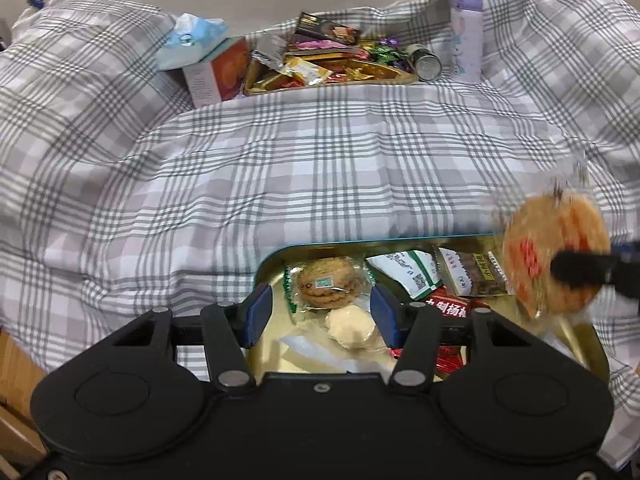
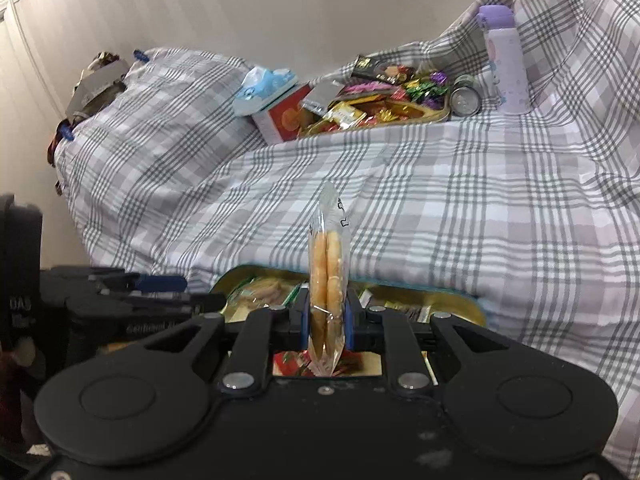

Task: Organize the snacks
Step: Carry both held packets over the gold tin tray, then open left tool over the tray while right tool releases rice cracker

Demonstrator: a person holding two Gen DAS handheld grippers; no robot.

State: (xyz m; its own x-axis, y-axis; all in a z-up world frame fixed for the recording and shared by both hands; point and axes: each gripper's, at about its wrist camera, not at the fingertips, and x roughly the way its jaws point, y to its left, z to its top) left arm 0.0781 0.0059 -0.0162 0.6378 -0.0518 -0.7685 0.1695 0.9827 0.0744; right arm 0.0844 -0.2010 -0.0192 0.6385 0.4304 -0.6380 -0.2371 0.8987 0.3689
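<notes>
A gold tin with a teal rim [image 1: 272, 264] lies on the plaid sheet close in front and holds several wrapped snacks. Among them are a brown cookie packet [image 1: 326, 284] and a pale pastry [image 1: 352, 326]. My left gripper [image 1: 322, 312] hovers over these two, open, with its pads clear of them. My right gripper [image 2: 326, 320] is shut on a clear packet of round rice crackers [image 2: 326, 264], held upright on edge above the tin [image 2: 460, 300]. In the left wrist view that packet [image 1: 556, 256] shows blurred over the tin's right end.
At the back of the bed a gold tray [image 1: 400, 76] is heaped with candies and wrappers. A tissue box [image 1: 212, 72] stands to its left, a can [image 1: 426, 64] and a purple bottle [image 1: 466, 36] to its right. Plaid sheet lies between tray and tin.
</notes>
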